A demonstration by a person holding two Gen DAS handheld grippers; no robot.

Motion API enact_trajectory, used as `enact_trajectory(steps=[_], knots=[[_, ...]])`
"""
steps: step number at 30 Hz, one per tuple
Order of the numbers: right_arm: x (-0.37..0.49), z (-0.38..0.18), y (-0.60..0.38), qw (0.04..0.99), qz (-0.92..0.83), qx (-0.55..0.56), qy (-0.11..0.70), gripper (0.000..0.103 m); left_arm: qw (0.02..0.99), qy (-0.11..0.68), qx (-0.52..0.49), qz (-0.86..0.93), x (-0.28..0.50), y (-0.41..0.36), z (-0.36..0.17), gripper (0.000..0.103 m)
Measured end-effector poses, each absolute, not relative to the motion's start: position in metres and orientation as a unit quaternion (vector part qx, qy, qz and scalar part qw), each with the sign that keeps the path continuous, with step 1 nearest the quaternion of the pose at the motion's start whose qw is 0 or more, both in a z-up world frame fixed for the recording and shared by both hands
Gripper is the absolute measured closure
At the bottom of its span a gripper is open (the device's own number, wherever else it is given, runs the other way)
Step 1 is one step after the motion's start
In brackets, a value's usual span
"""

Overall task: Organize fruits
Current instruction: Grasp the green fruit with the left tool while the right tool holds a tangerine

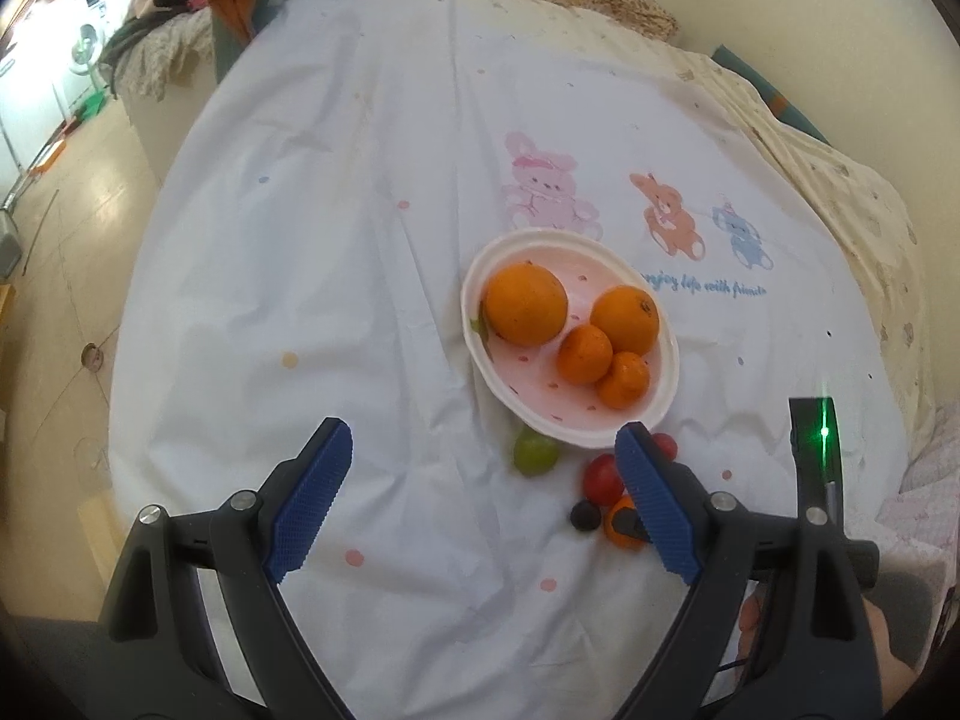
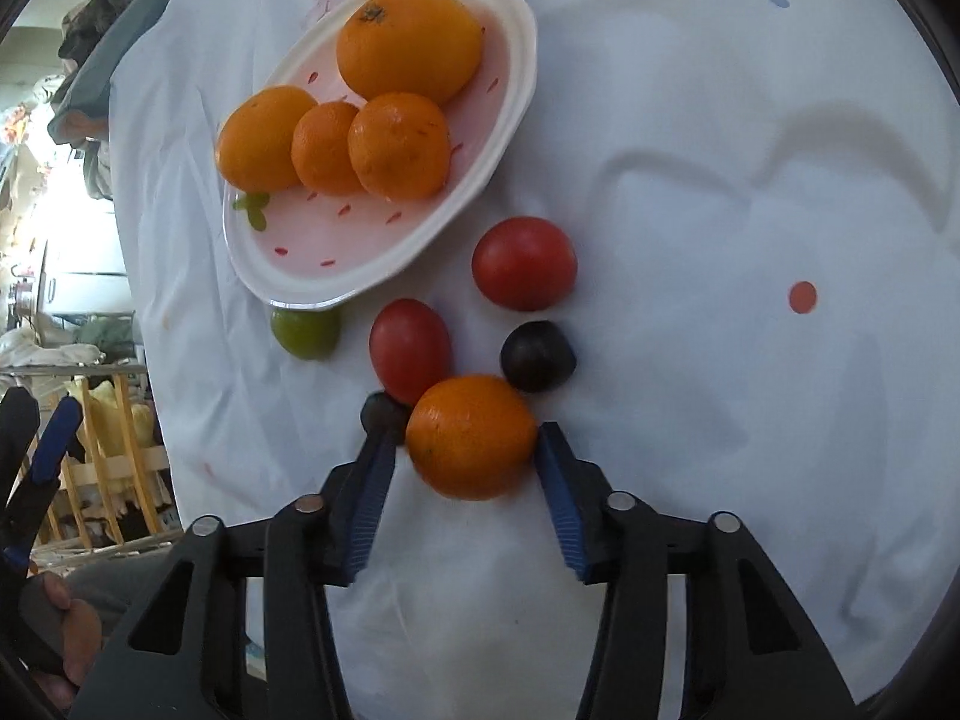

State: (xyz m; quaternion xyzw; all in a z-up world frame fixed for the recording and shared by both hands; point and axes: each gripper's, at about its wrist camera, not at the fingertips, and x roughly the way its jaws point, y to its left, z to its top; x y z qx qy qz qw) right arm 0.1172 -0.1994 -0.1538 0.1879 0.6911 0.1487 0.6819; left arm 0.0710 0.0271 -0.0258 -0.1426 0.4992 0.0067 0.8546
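A white oval plate (image 1: 480, 276) (image 2: 516, 18) on the white cloth holds several oranges (image 1: 525, 303) (image 2: 410, 43). Near its rim on the cloth lie a green fruit (image 1: 534, 451) (image 2: 305, 333), two red tomatoes (image 2: 524, 263) (image 2: 410, 349) and two dark plums (image 2: 537, 355) (image 2: 381, 414). My right gripper (image 2: 465, 438) has its fingers on either side of a loose orange (image 2: 471, 435) on the cloth, the pads touching or nearly touching it. My left gripper (image 1: 483, 450) is open and empty above the cloth, in front of the plate.
The white cloth (image 1: 336, 228) with printed bears covers a bed. A patterned quilt (image 1: 840, 180) lies at the right. Floor, clothes and a washing machine (image 1: 84, 42) are at the far left. A wooden rack (image 2: 114, 438) stands beyond the cloth's left edge.
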Motion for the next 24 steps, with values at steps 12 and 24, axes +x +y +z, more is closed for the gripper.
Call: enact_trajectory(steps=[12,24], knots=[[0.111,-0.112,-0.219,0.71,0.174,0.217,0.647,0.059,0.85,0.51,-0.129,0.019,0.074,0.027,-0.039,0.016],[0.118,-0.067,-0.252,0.752,0.173,0.262,0.579,0.059,0.83,0.554,-0.051,-0.029,0.08,-0.016,-0.076,0.016]])
